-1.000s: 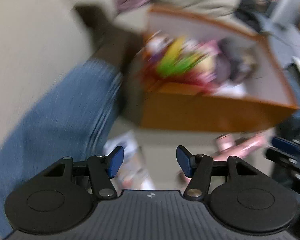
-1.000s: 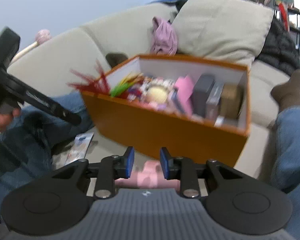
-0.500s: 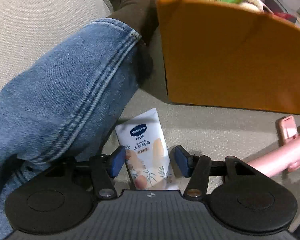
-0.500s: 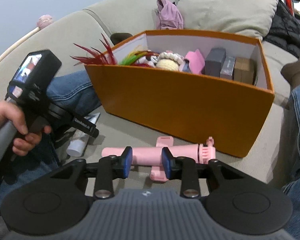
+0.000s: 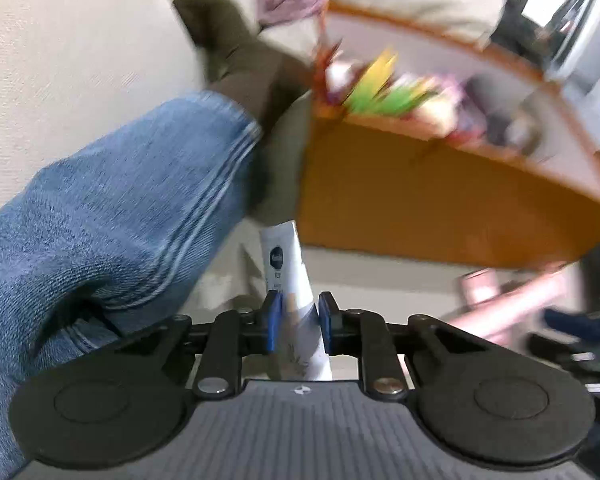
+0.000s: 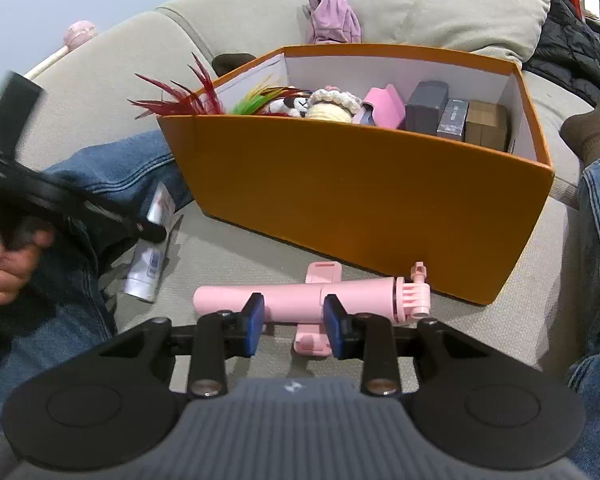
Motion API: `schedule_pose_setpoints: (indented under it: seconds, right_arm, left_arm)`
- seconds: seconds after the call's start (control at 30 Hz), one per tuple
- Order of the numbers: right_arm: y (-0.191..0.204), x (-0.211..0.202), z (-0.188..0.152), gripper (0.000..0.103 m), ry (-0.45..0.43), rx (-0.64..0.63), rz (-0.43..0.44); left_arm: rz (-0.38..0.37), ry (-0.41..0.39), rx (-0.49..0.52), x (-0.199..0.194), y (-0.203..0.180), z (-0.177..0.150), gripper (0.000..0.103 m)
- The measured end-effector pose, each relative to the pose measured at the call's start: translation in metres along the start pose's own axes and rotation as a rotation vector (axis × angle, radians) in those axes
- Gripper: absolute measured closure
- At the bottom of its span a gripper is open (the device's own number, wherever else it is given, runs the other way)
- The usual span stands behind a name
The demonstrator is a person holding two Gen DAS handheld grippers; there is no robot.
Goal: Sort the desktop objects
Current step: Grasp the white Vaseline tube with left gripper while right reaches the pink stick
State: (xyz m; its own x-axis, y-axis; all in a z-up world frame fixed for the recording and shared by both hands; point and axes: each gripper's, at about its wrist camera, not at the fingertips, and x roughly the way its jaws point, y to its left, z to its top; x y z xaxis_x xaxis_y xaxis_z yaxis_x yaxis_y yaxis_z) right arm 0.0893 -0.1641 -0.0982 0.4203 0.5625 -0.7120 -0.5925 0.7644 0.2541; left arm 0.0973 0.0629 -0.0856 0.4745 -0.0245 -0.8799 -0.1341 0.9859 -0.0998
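The left gripper [image 5: 298,322] is closing, and a white lotion tube [image 5: 290,276] is seen between its blue pads [image 5: 273,322]; the pads are pressed against the tube's sides, so the tube is gripped. In the left wrist view the tube is pointed away from the gripper, its far end directed toward the near wall of the orange box [image 5: 440,204]. That view is blurred, and the box contents are made out only as streaks of green, yellow and pink. A leg in blue jeans [image 5: 112,220] with a dark sock [image 5: 240,64] is seen to the left of the tube, on the beige sofa [image 5: 60,60].

In the right wrist view, the right gripper [image 6: 294,326] is held over a pink selfie stick [image 6: 296,298], which is laid crosswise on the sofa seat just in front of the box. The jaws are set apart, one pad on each side of the stick's pink clamp piece; whether the pads are touching the stick cannot be told. The orange box [image 6: 360,196] is placed beyond the stick, and red feathers [image 6: 180,98], a crocheted toy [image 6: 332,106], a pink item and small cartons [image 6: 454,114] are held inside it. At the far left the left gripper [image 6: 100,208] is seen in a hand [image 6: 8,264], with the tube [image 6: 148,260] below its tip. A beige cushion [image 6: 452,4] and a lilac cloth [image 6: 330,16] are seen behind the box.
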Motion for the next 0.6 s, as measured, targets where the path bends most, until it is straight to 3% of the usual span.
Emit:
schedule_pose_setpoints:
  seconds: [0.1, 0.17, 0.33, 0.6]
  right_arm:
    - [0.005, -0.002, 0.000, 0.068, -0.004, -0.014, -0.003]
    - [0.006, -0.004, 0.000, 0.068, -0.005, -0.016, -0.008]
    - [0.010, -0.002, -0.001, 0.068, 0.015, -0.039, -0.023]
    - [0.027, 0.001, 0.011, 0.068, 0.059, -0.252, -0.073]
  left_arm:
    - [-0.112, -0.119, 0.039, -0.024, -0.002, -0.013, 0.083]
    - [-0.144, -0.159, 0.073, -0.031, -0.002, -0.022, 0.083]
    - [-0.111, -0.083, 0.063, -0.022, 0.001, -0.056, 0.084]
    - [-0.120, -0.086, 0.046, -0.023, 0.007, -0.051, 0.084]
